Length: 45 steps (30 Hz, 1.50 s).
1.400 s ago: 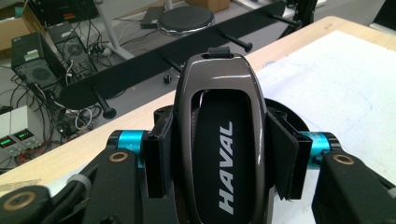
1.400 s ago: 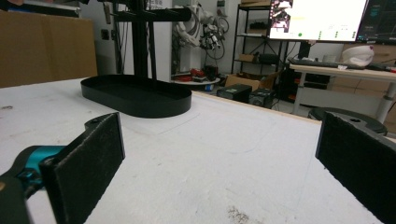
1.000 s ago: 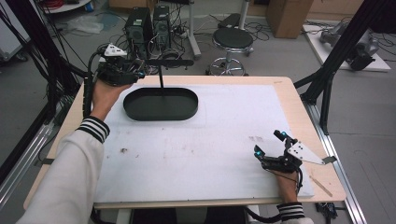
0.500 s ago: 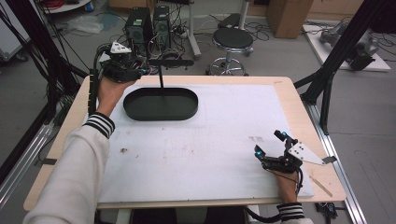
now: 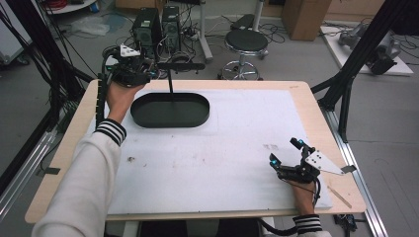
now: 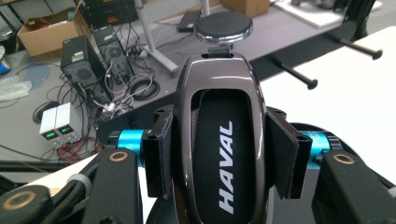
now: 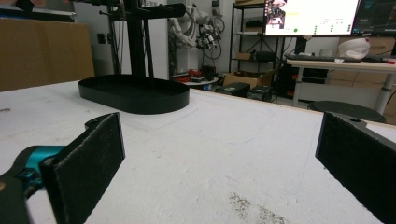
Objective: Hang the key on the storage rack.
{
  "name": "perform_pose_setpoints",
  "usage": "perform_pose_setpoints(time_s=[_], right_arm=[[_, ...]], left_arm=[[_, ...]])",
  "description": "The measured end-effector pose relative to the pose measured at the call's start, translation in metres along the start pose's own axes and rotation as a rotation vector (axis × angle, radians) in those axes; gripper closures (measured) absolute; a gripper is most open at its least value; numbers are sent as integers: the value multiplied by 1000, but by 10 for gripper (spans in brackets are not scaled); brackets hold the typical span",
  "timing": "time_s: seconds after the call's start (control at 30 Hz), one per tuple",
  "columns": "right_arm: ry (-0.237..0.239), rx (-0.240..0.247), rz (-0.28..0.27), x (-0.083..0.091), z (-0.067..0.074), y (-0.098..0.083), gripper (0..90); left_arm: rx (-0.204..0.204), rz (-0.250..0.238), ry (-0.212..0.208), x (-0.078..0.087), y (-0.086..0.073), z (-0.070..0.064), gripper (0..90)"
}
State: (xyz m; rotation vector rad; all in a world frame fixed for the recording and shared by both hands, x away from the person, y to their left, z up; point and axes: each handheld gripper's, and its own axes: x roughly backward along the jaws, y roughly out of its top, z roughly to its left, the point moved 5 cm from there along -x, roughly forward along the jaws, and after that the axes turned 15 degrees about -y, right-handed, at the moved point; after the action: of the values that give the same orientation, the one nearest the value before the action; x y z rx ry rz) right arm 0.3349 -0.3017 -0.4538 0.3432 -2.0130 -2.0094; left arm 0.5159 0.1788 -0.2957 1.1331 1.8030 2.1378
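- Car key [image 6: 219, 140] with HAVAL on it sits squeezed in the left tongs [image 5: 148, 73], up by the black stand's [image 5: 170, 81] bar, above the tray [image 5: 170, 109]
- Hanging it is not done yet
- Right tongs [image 5: 285, 157] rest wide apart and hold nothing, low on the table [image 5: 237, 138]

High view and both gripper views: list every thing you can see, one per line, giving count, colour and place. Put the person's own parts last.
Key fob: one, dark glossy with white HAVAL lettering, clamped between the left gripper's jaws.
Tray: one, black oval, far left of the table.
Stand: one, black T-shaped post, rising from the tray's far side.
Table: one, white top with wooden edge.
Stool: one, black seat, on the floor beyond the table.
Computer towers: two, black, on the floor beyond the table.
Left gripper: one, black, above the tray's far left end.
Right gripper: one, black, jaws apart, near right of the table.
Sleeves: two, white with striped cuffs.
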Motion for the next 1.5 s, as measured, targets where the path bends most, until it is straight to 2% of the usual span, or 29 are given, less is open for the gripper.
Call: perform_pose_setpoints(time_s=[0.27,0.33,0.43,0.57,0.87,1.07,1.33,1.5], right_arm=[[-4,11,-11,0,-1,0,3],[-5,11,-11,0,-1,0,3],[-4,11,-12,-1,-1,0,3],[-4,3,-3,0,0,0,3],[-11,9,-9,0,-1,0,3],[-9,10,-10,0,-1,0,3],[-10,-7,-12,0,-2,0,3],[-14,-3,-13,0,-2,0,3]], left_arm=[[3,27,28,-3,-4,0,487],[11,23,35,-2,-8,1,487],[24,41,39,0,-18,3,487],[23,55,45,1,-26,3,487],[31,90,49,-6,-42,2,487],[22,124,72,-13,-52,0,487],[30,172,44,-25,-63,-1,487],[31,168,18,-33,-68,-2,486]])
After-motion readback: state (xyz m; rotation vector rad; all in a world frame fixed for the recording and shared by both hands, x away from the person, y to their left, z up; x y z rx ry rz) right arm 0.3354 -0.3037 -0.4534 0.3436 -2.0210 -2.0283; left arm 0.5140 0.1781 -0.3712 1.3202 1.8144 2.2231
